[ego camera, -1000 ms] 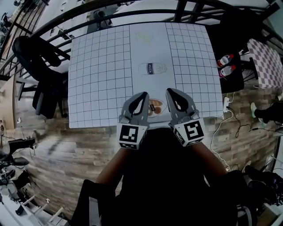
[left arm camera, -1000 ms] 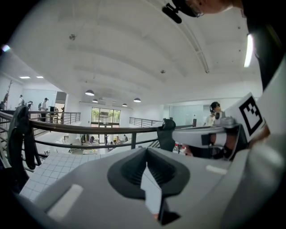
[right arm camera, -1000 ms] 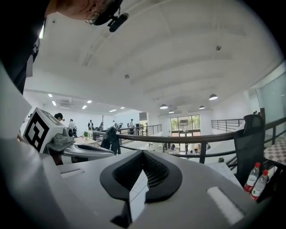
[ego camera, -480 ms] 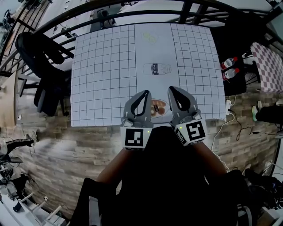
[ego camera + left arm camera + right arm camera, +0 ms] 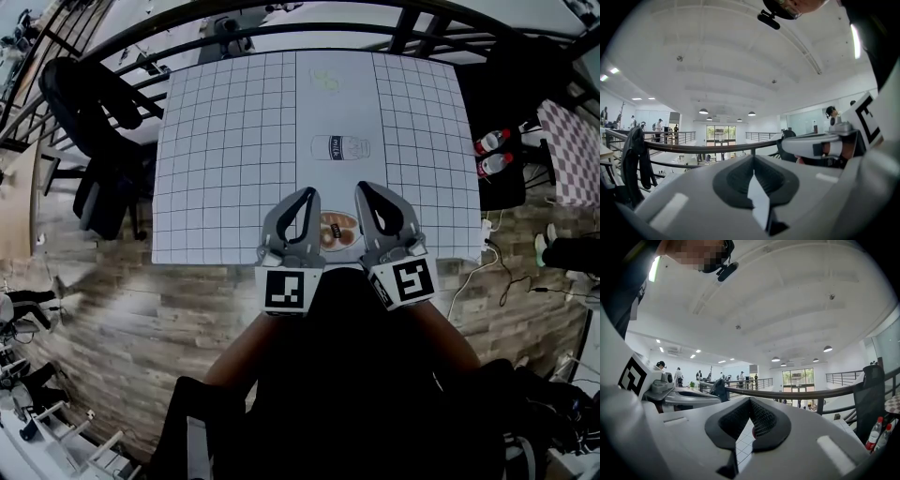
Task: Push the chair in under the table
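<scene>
Item list L→R: black chair [image 5: 94, 141] stands off the desk [image 5: 225, 141] left edge, not tucked in, well apart from both tongs. L tongs [image 5: 307, 195] and R tongs [image 5: 364, 187] are both closed tight on nothing, side by side over desk's near edge w/ printed plate [image 5: 337, 230] between them. Risk, I reckon: closed tips pushing the chair off-centre could spin it or knock an armrest on the desk edge; vs a sec ago, desk & chair sit further right in head view, tongs unchanged.
</scene>
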Motion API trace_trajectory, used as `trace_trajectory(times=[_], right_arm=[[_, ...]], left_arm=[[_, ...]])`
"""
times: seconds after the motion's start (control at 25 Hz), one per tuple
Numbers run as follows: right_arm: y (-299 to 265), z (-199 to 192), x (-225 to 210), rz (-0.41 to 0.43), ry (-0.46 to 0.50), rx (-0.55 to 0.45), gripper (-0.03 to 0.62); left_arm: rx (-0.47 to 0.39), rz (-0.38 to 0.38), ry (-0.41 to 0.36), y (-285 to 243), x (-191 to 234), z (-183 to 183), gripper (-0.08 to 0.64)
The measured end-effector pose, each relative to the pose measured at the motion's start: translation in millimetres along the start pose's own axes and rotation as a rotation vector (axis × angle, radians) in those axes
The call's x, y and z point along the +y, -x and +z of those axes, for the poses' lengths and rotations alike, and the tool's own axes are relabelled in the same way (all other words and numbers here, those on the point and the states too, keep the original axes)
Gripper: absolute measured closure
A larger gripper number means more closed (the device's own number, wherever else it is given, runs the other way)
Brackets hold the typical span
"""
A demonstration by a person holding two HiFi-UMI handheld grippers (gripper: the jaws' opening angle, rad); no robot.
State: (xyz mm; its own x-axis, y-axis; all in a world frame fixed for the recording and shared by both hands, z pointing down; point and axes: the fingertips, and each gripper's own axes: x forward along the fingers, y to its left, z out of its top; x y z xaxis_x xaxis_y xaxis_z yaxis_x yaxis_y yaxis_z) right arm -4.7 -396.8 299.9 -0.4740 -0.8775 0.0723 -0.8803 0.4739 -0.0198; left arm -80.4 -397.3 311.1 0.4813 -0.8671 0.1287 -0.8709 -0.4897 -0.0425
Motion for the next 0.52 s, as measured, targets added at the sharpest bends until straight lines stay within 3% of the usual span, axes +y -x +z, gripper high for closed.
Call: trace_trajectory(times=[0.52], right_arm=[[-9,11,-11,-0.025,0.006,-0.031,0.595]], left_arm=[[-0.004,-0.008,-0.023,-12,-1,3,0.55]])
